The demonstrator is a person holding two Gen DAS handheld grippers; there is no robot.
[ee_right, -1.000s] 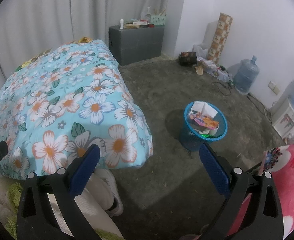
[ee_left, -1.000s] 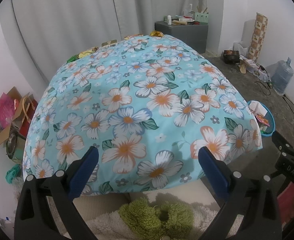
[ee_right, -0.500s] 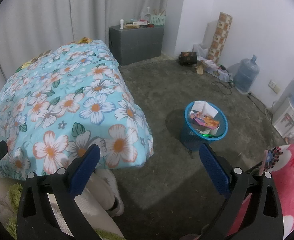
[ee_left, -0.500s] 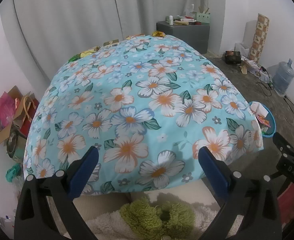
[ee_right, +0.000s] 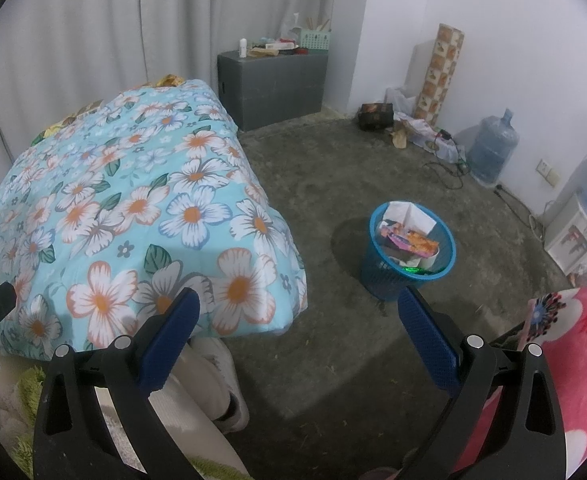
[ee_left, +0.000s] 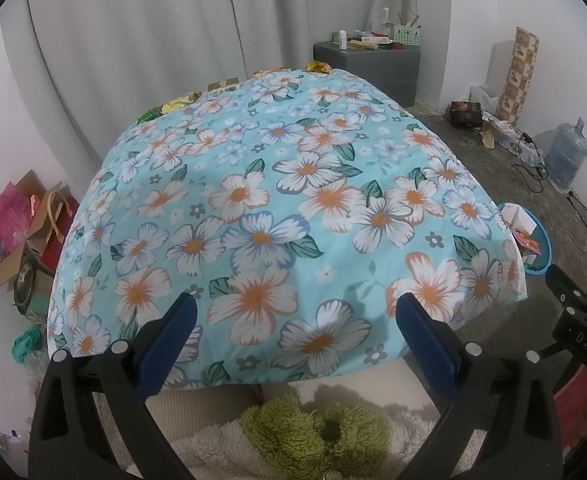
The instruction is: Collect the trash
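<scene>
Left gripper (ee_left: 293,316): jaws spread wide, nothing between the blue pads, held over near edge of floral cloth (ee_left: 285,208) covering a table. Cloth is light blue w/ white-orange flowers, drapes over all visible edges.

Right gripper (ee_right: 297,312): also spread wide, empty, hanging over bare grey floor (ee_right: 353,360) between table corner and blue trash basket (ee_right: 377,272).

Trash on table: wrappers lie along the far edge only. Left wrist view shows green wrapper (ee_left: 149,114) and yellow wrapper (ee_left: 181,102) at far left, a small tan box (ee_left: 223,85) next along, and a gold crumpled wrapper (ee_left: 318,66) at far right corner. All well apart from both grippers. Rest of cloth top looks bare.

Basket stands on floor just right of table's near corner, well filled: white folded paper (ee_right: 409,214) on top, orange-pink packets beneath.

Surroundings: grey curtain (ee_left: 153,32) behind table; grey cabinet (ee_right: 273,84) w/ small items on top in corner; patterned roll (ee_right: 441,76) leaning at wall; water jug (ee_right: 491,152) by wall; pile of cardboard and pink bags (ee_left: 17,232) on floor left of table. Green fuzzy fabric (ee_left: 317,436) under left gripper. Pink floral fabric (ee_right: 581,360) at lower right of right wrist view.
</scene>
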